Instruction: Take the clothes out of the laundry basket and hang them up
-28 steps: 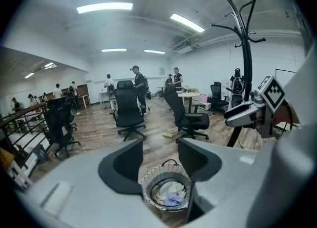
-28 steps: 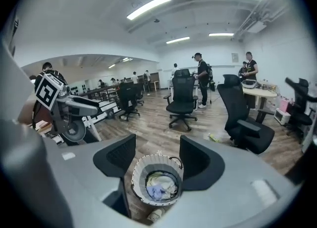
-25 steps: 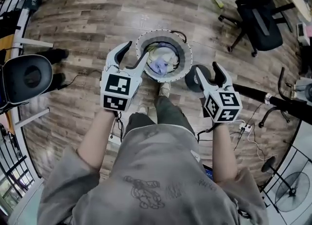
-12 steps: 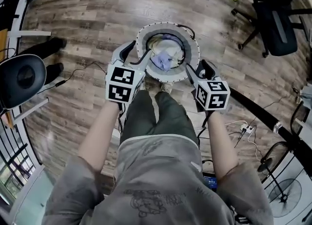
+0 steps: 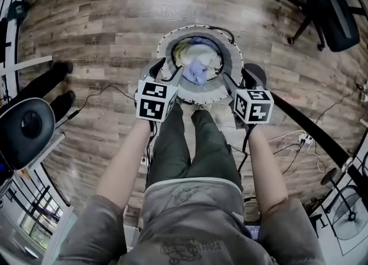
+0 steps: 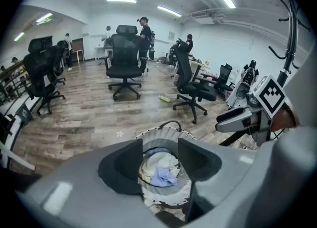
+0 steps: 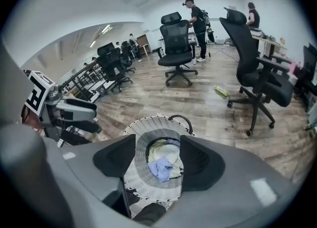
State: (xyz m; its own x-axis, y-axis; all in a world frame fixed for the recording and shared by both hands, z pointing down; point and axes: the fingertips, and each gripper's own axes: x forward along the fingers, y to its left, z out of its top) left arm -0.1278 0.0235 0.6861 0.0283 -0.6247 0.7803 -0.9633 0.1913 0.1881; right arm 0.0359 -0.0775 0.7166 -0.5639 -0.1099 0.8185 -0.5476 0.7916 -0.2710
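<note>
Leaning in over the last second, the person has brought both tools down and forward. The left gripper (image 5: 167,69) and right gripper (image 5: 241,80) were held well short of the laundry basket (image 5: 201,92) and now sit right at its near rim, one at each side. That reads as the reach for a first pick. Nothing is lifted out yet, and the hanging part of the job has not begun.

Both pairs of fingers are spread wide and empty. Seen along the left gripper's fingers (image 6: 124,165), the gap between them frames the basket's opening just beyond and below, and the same holds for the right gripper's fingers (image 7: 200,162). The clothes (image 5: 197,62) all lie inside the basket, ahead of the fingertips and touched by neither.

Counting: one basket, two grippers. In the heap I can separate three pieces at most — a lilac piece (image 5: 198,73) on top and nearest the fingers, a cream piece (image 5: 190,56) behind it, and a bluish scrap (image 5: 199,43) at the far edge. More may lie underneath.

One dark stand (image 6: 293,24) with curved hooks rises off to the right of the left gripper's fingers — likely where things get hung. One office chair (image 5: 336,11) shows from above, well beyond the right fingers.
</note>
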